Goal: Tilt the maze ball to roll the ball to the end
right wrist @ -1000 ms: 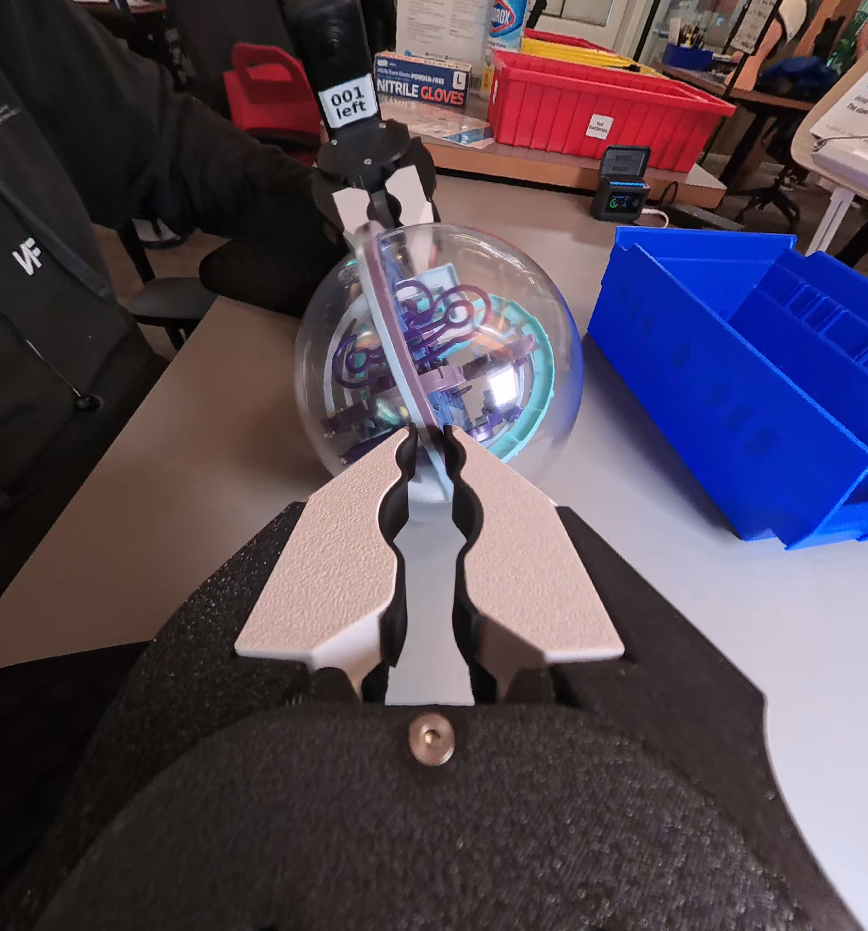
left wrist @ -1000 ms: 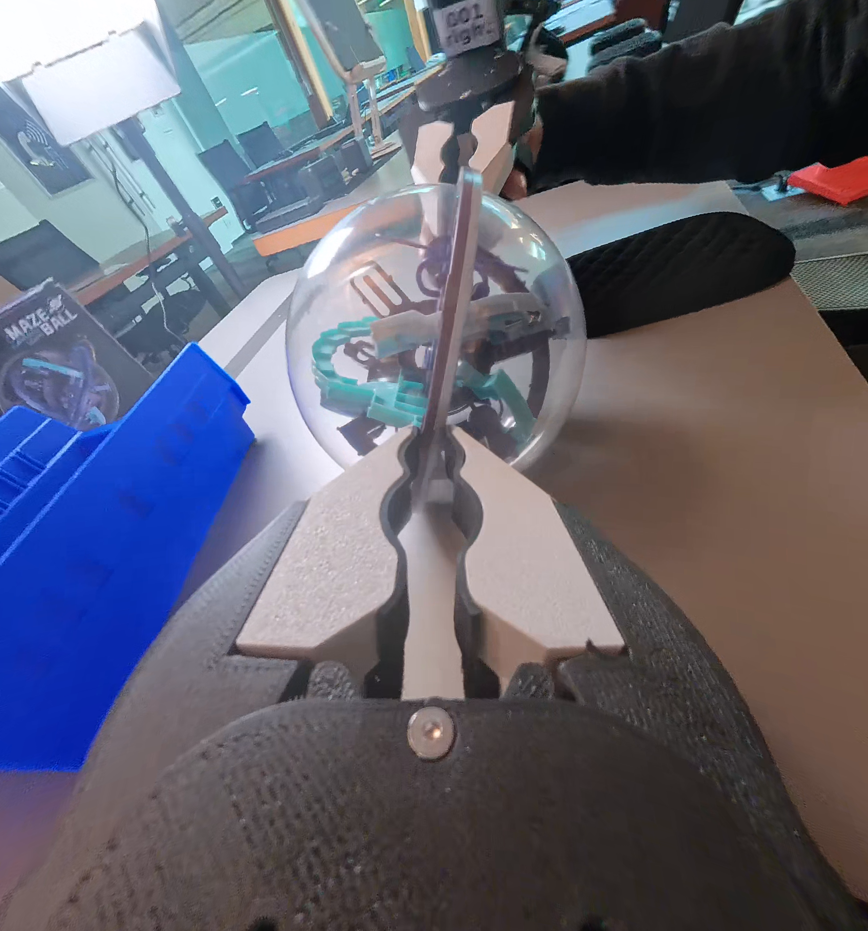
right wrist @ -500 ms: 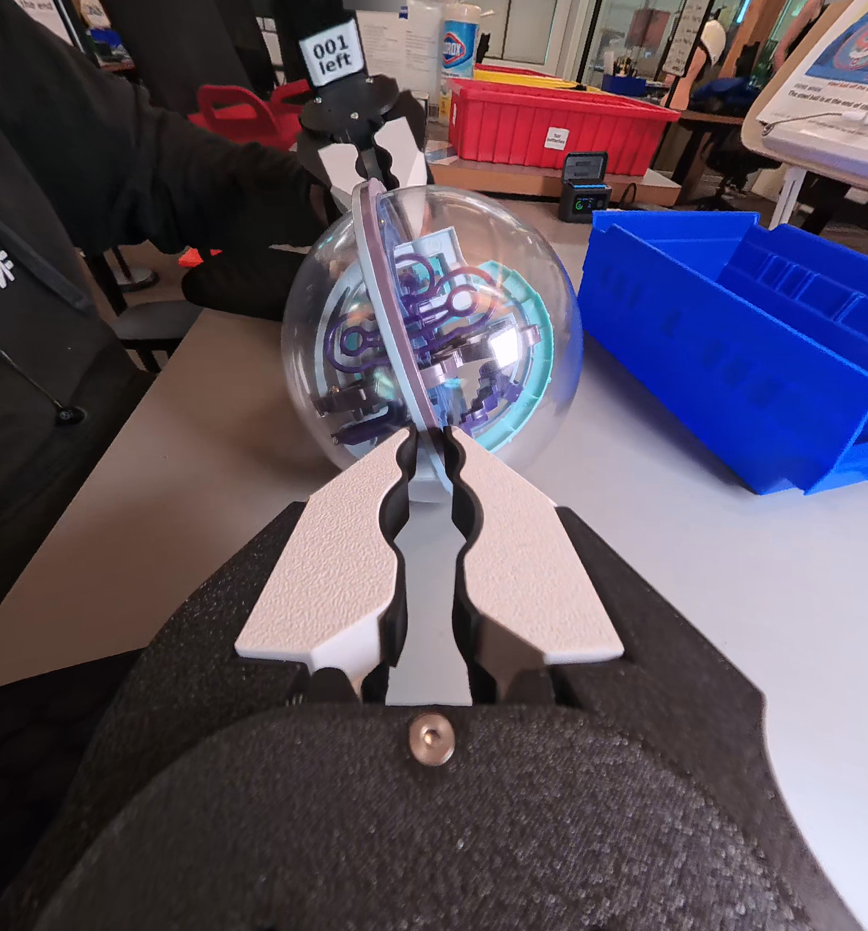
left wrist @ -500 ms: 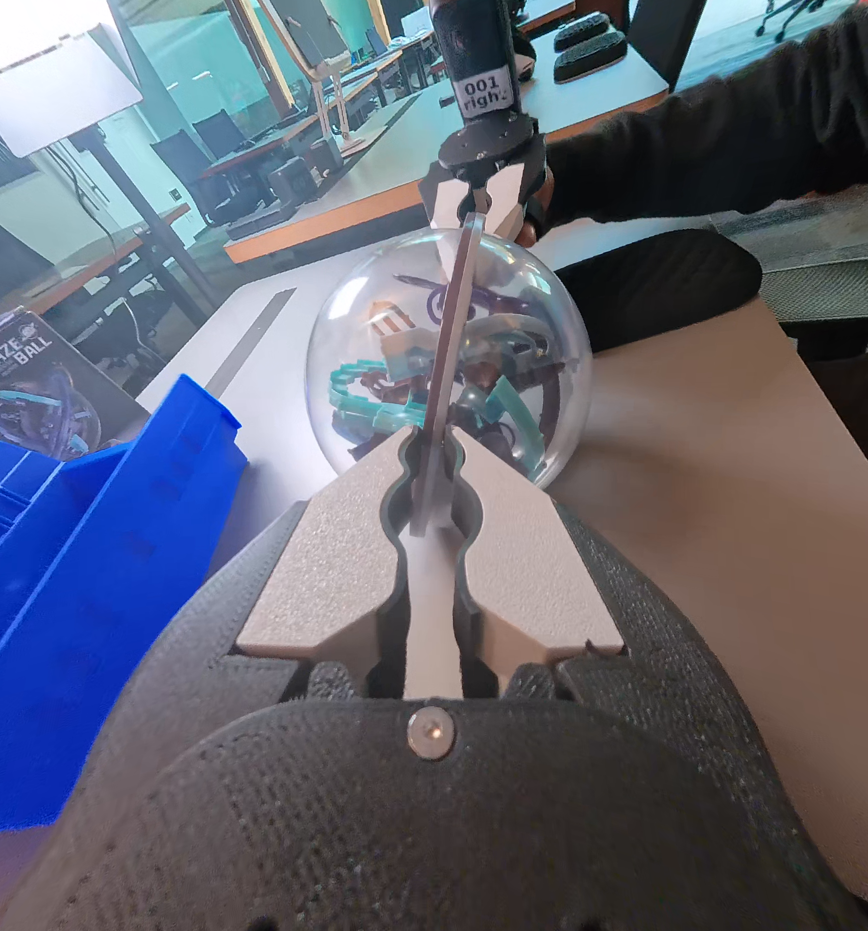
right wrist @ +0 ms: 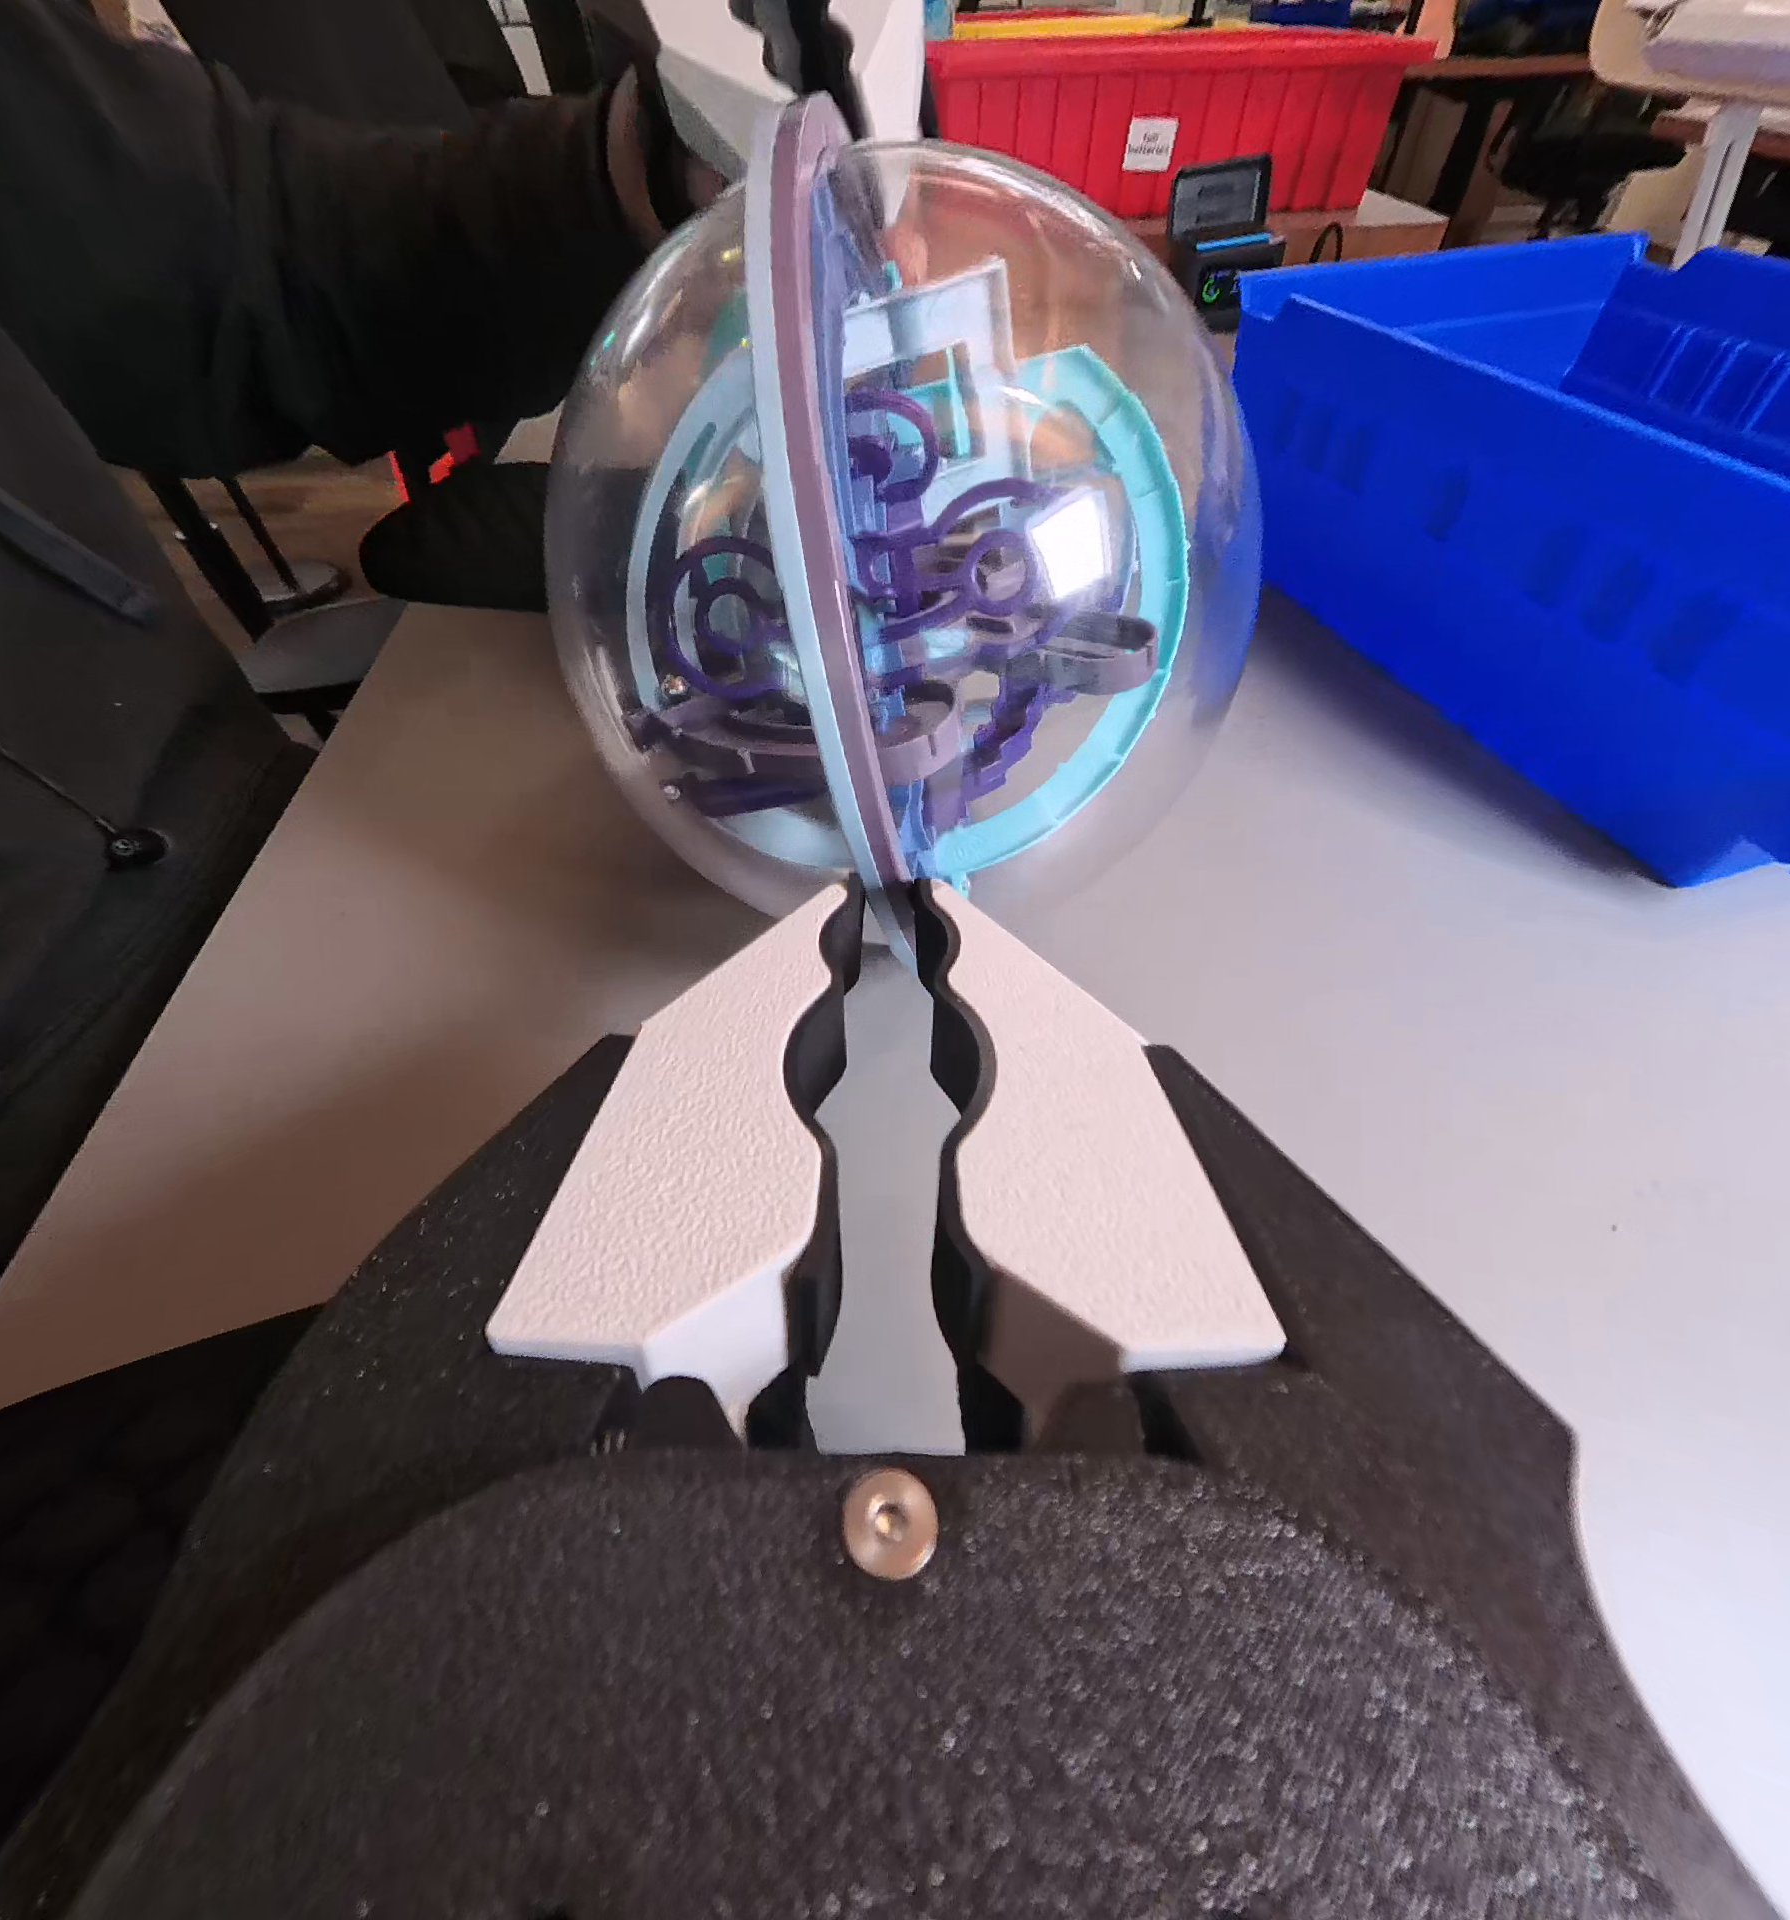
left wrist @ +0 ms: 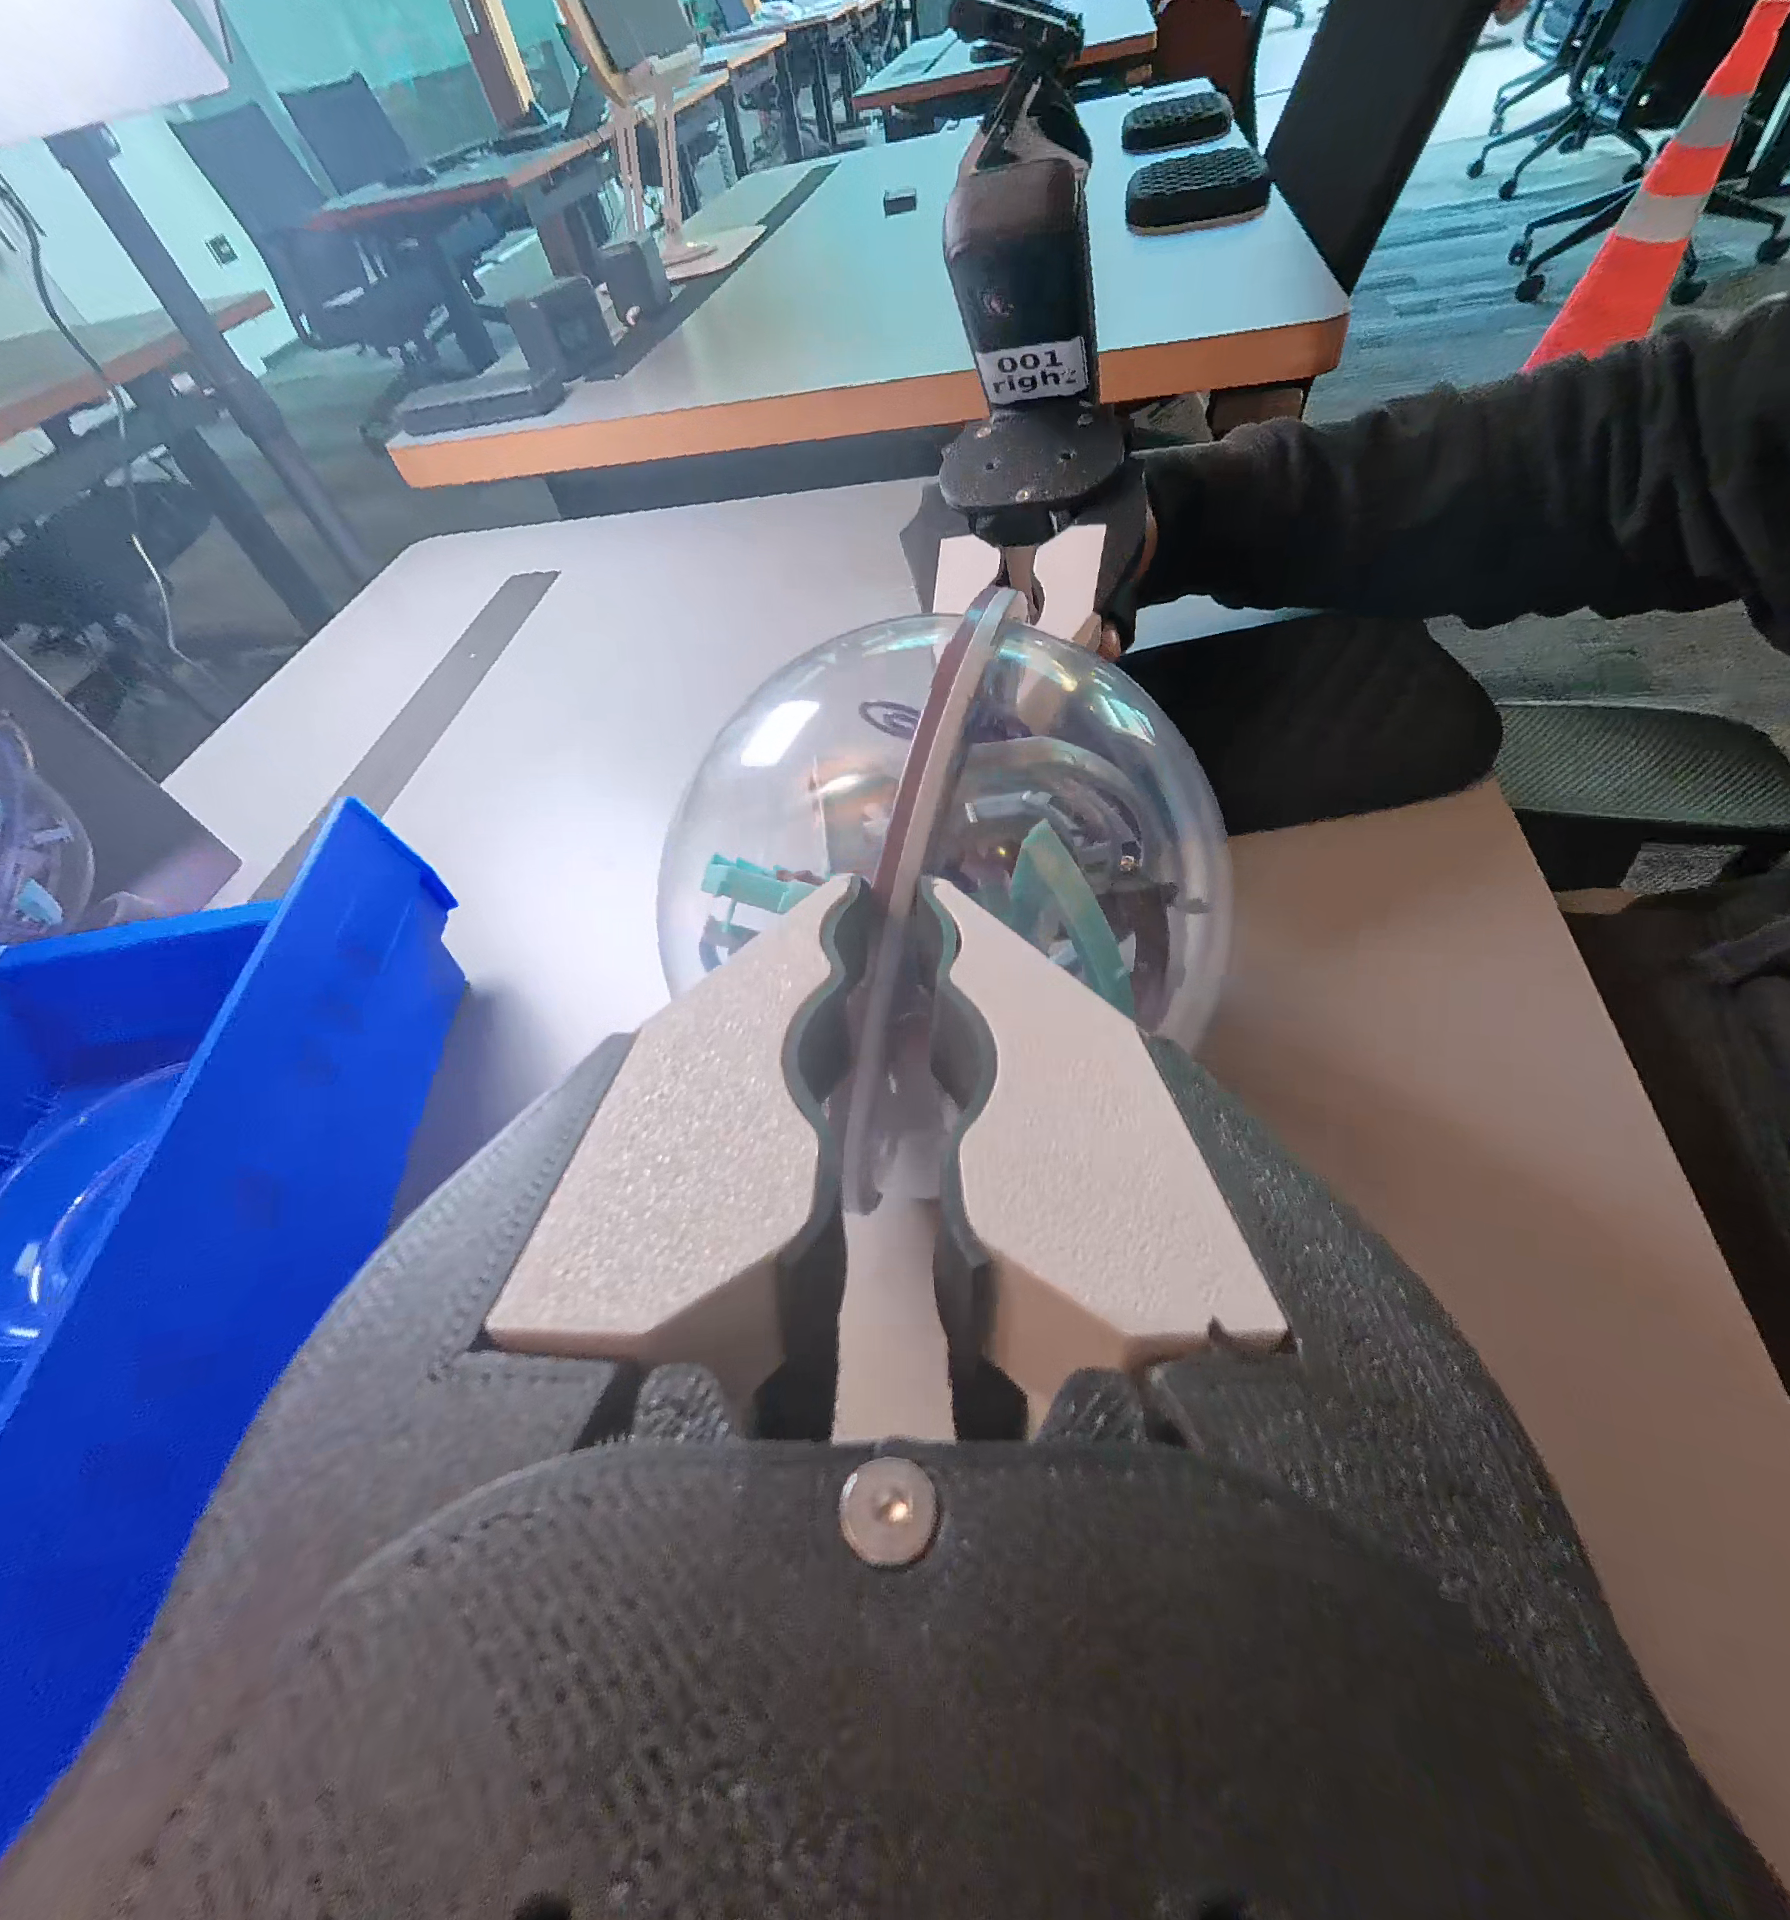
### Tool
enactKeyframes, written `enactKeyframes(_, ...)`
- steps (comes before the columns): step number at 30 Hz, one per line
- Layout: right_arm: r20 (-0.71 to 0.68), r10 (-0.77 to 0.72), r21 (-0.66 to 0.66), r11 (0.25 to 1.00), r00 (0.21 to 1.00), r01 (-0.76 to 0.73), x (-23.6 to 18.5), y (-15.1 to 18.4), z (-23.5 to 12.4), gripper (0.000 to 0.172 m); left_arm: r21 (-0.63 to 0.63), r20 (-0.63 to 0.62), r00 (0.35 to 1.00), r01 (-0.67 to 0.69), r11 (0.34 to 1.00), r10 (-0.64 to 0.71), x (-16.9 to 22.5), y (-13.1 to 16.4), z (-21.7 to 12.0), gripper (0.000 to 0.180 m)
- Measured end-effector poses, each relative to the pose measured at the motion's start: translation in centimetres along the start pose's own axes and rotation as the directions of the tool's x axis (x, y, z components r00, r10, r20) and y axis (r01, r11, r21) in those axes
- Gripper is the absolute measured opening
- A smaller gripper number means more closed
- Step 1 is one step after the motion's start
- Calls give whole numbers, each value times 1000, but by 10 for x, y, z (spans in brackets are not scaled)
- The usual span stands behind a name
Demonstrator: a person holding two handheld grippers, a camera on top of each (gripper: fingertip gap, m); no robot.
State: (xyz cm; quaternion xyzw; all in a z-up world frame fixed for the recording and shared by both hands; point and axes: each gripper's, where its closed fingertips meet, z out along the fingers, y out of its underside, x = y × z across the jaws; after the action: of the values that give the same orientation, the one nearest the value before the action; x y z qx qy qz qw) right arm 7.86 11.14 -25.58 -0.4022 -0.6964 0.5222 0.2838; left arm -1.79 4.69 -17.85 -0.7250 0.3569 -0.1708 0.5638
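**Both grippers clamp the maze ball's rim**

The left gripper (left wrist: 893,914) pinches the flat rim of the clear maze ball (left wrist: 797,790) at its near side. The right gripper (left wrist: 1021,613) grips the same rim at the far side. A blue bin (left wrist: 247,1039) sits left on the table (left wrist: 1390,1091).

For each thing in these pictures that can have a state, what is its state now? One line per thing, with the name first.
maze ball: closed clear sphere, held by its rim between two grippers, rim tilted.
left gripper: shut on the rim.
right gripper: shut on the rim at the opposite side.
small metal ball: inside, on a purple track.
blue bin: open on top, standing on the table.
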Motion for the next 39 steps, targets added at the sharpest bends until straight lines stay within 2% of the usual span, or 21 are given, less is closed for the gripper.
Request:
enactKeyframes(9,46,42,-44,998,998,-40,4,9,2,5,-36,-19,996,90,995,-91,-16,-9,13,6)
enactKeyframes(18,58,55,-51,997,997,-52,7,12,2,5,-24,-10,997,82,996,-82,-17,-11,17,6)
enactKeyframes(39,83,80,-72,995,993,-74,27,-8,-19,6,56,51,993,103,993,-106,-10,5,11,6)
